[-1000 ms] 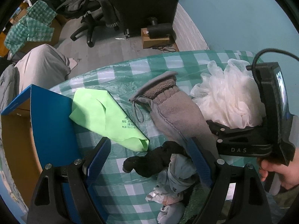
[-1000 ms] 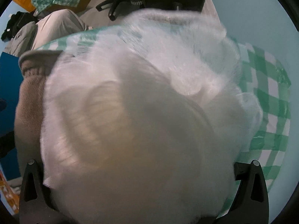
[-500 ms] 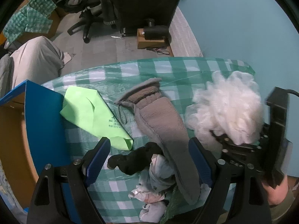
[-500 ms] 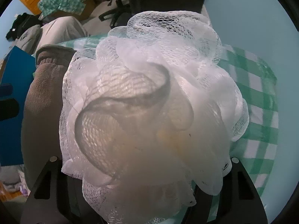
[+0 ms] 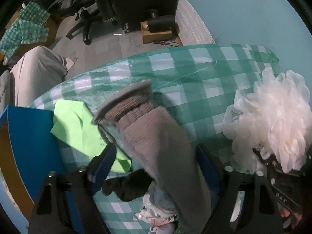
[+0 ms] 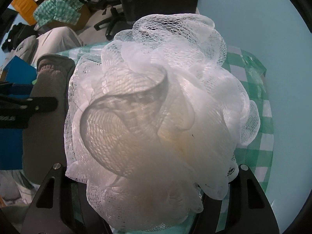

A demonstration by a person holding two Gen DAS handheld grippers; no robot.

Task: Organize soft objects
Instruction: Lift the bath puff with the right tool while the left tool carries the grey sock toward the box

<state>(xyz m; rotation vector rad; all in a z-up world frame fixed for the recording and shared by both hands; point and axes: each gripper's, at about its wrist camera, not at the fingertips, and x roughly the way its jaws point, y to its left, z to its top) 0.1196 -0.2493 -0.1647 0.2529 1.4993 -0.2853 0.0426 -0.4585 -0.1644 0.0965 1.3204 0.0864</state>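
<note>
We grip the loofah (image 6: 156, 107) in our right gripper (image 6: 148, 204), above the table (image 5: 195, 78). Our left gripper (image 5: 154, 161) closes around the grey sock (image 5: 156, 146), not yet pinching. The pile remains unsorted.

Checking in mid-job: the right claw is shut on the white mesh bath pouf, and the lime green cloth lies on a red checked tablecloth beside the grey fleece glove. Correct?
Nearly. The tablecloth is green and white checked, not red, as the left wrist view shows. The rest holds: the right claw is shut on the white mesh bath pouf, and the lime green cloth lies beside the grey fleece glove.
</note>
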